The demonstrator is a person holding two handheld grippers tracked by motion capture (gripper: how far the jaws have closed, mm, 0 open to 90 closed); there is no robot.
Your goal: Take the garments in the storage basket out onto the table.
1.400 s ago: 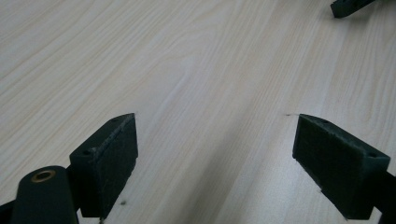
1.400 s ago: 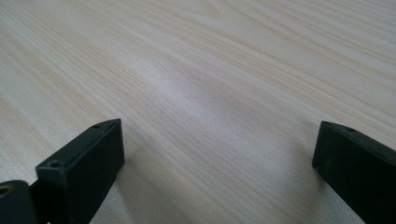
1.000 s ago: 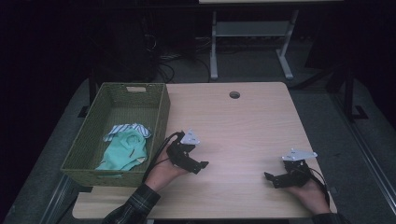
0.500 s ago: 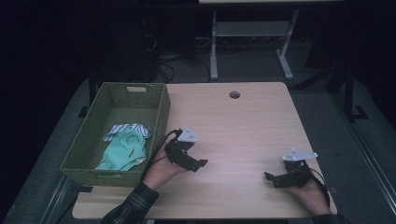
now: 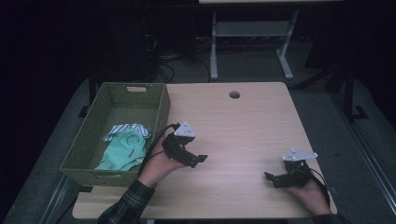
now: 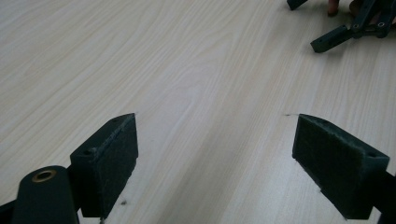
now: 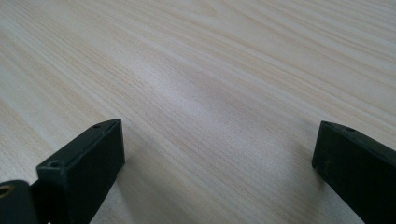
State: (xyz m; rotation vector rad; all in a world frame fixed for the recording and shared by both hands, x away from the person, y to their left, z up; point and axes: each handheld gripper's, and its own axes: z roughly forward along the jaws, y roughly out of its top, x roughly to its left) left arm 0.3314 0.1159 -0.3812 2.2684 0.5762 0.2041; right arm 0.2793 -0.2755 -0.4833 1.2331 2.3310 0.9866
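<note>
Left claw and right claw, jaws spread wide; hands well apart

A pale wooden table stands on dark grey floor, with a metal-legged bench behind in dim light

A pale wood-grain table at centre frame, an olive-green woven basket at left holding mint-green cloth and striped white-and-blue cloth, black grippers, and a plaid sleeve at lower left.
</note>
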